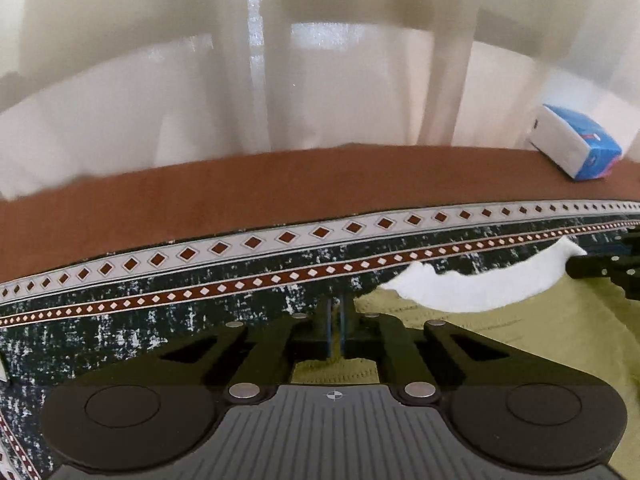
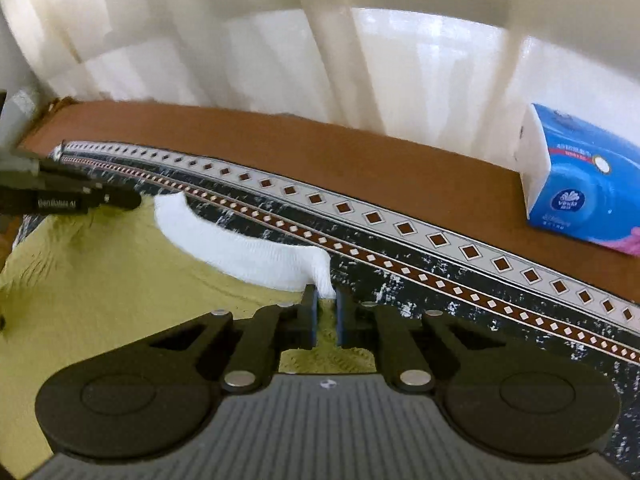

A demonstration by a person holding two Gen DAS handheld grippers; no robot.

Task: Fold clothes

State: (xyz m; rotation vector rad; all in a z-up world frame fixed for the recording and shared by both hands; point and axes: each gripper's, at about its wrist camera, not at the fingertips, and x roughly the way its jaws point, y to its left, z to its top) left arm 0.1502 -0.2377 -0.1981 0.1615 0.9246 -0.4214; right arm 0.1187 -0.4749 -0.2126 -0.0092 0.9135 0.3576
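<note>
My left gripper (image 1: 335, 332) is pinched on the olive sweater (image 2: 120, 276) at the shoulder left of its white collar (image 2: 244, 252); my right gripper (image 2: 325, 316) clamps fabric at the collar's right end. Thin bites, so a lift could slip one and skew the fold. Sweater lies flat on the patterned table cover (image 2: 440, 304), neck toward the far edge, long axis running back toward me. Tissue pack (image 2: 580, 184) sits far right.

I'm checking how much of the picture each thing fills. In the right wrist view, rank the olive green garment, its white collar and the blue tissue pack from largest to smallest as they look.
1. olive green garment, nearest the camera, which inflates it
2. white collar
3. blue tissue pack, close to the collar and cut off by the frame edge, so that order is unsure
</note>
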